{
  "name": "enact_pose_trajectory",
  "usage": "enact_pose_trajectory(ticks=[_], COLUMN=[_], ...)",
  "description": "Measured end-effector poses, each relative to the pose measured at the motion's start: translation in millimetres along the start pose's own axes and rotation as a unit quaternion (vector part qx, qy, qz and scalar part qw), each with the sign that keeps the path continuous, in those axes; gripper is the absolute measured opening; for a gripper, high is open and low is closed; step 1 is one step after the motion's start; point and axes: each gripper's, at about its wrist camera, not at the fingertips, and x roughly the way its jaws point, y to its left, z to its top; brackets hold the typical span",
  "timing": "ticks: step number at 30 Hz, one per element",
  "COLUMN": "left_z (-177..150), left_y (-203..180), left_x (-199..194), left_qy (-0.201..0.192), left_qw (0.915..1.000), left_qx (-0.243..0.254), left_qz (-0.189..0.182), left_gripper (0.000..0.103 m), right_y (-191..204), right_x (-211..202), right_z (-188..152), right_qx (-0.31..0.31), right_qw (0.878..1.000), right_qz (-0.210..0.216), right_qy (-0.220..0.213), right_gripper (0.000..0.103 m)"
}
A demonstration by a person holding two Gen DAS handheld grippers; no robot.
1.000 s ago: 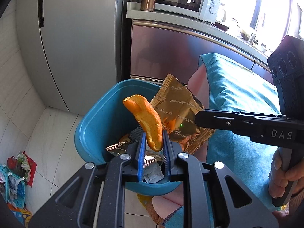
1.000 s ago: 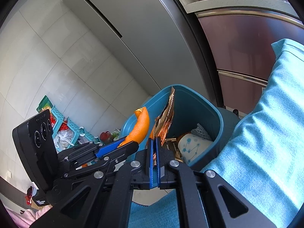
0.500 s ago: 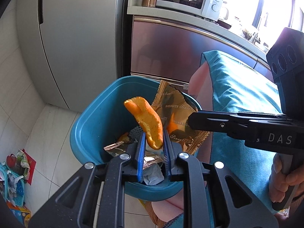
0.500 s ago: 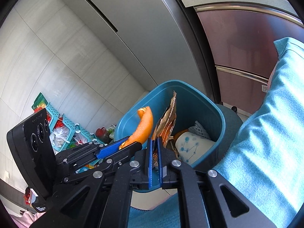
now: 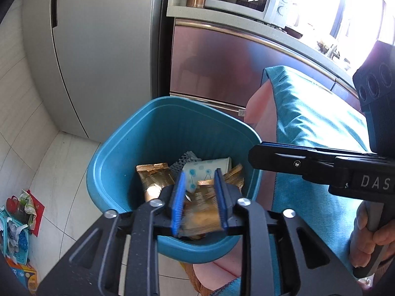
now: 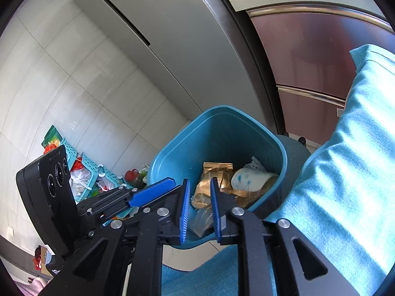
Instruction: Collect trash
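Gold wrapper (image 5: 153, 180) and paper cup (image 5: 207, 170) lie in the blue bin (image 5: 172, 123), directly below both grippers. Left gripper (image 5: 200, 197) and right gripper (image 6: 200, 197) hover over the rim, jaws opening, apparently empty; blurred foil shows between them. Teal cloth (image 5: 316, 128) flanks the bin.

Tiled floor (image 5: 61, 162) bears blue bin (image 5: 116, 162) (trash inside)

Both tongs opening: orange peel gone from left tongs (image 5: 199, 197); gold wrapper (image 6: 203, 197), blurred, dropped from right tongs (image 6: 199, 206) into blue bin (image 5: 118, 157).
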Motion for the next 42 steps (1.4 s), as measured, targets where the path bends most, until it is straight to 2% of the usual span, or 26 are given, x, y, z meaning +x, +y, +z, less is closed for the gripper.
enact_pose_trajectory(ticks=[3, 6, 10, 12, 13, 15, 17, 21, 25, 29, 34, 42], left_z=[0, -1, -4, -6, -7, -10, -13, -20, -26, -30, -35, -47], left_y=[-3, -5, -9, -13, -16, -22, -30, -46, -67, -90, -113, -149], left_x=[-9, -19, -37, -47, -52, -64, -75, -95, -111, -128, -144, -154], left_qy=[-0.012, -0.025, -0.045, -0.059, -0.067, -0.083, -0.104, -0.137, -0.168, -0.204, -0.244, -0.274], left_qw=[0.9999, 0.9997, 0.9990, 0.9982, 0.9977, 0.9964, 0.9944, 0.9901, 0.9851, 0.9777, 0.9684, 0.9597], left_qx=[-0.001, 0.000, -0.001, 0.003, 0.005, 0.011, 0.017, 0.021, 0.033, 0.046, 0.049, 0.063], left_qz=[-0.003, -0.002, -0.008, -0.009, -0.010, -0.008, -0.010, -0.019, -0.016, -0.015, -0.018, -0.014], left_gripper=[0.038, 0.049, 0.062, 0.075, 0.078, 0.093, 0.097, 0.097, 0.097, 0.097, 0.097, 0.097], right_y=[-3, -4, -5, -4, -4, -3, -1, -1, 0, -3, -8, -8], right_x=[-8, -20, -41, -55, -63, -77, -94, -124, -155, -183, -213, -250], right_z=[-2, -7, -16, -20, -24, -30, -38, -56, -80, -101, -125, -154], right_qx=[0.001, -0.006, -0.018, -0.027, -0.032, -0.039, -0.046, -0.061, -0.072, -0.071, -0.064, -0.066], right_qw=[1.000, 1.000, 0.999, 0.997, 0.997, 0.994, 0.992, 0.983, 0.969, 0.954, 0.929, 0.884], right_qz=[0.000, -0.007, -0.018, -0.026, -0.029, -0.042, -0.053, -0.090, -0.136, -0.177, -0.235, -0.308], right_qy=[-0.012, -0.026, -0.047, -0.062, -0.071, -0.088, -0.109, -0.149, -0.193, -0.232, -0.280, -0.346], right_gripper=[0.031, 0.034, 0.044, 0.054, 0.056, 0.065, 0.074, 0.088, 0.096, 0.096, 0.096, 0.096])
